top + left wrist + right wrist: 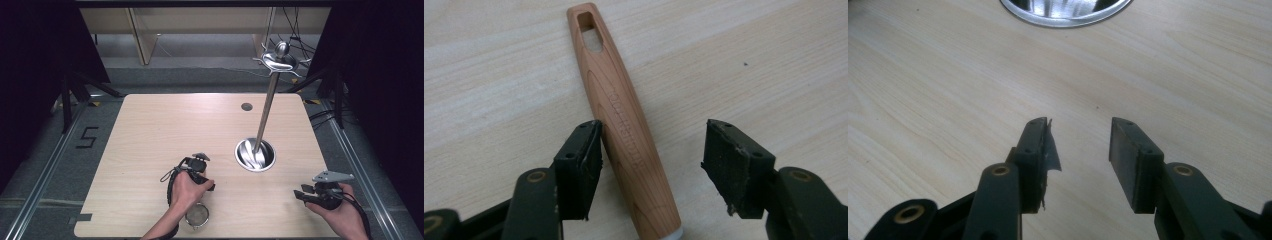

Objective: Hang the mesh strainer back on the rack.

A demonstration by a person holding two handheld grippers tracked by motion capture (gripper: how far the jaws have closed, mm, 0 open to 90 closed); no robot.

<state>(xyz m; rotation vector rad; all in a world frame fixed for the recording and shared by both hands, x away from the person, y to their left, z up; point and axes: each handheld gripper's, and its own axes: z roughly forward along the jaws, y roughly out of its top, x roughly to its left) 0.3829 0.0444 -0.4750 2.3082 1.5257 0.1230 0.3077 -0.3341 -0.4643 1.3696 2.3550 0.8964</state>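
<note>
The left gripper (651, 160) stands released over the strainer's wooden handle (624, 125), which lies flat on the tabletop (150, 130) between its jaws. The right gripper (1080, 150) hovers parted, holding nothing.

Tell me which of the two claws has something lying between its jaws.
The left claw: a wooden handle lies on the table between its open jaws, against one pad and clear of the other. The right claw has bare tabletop between its jaws.
</note>
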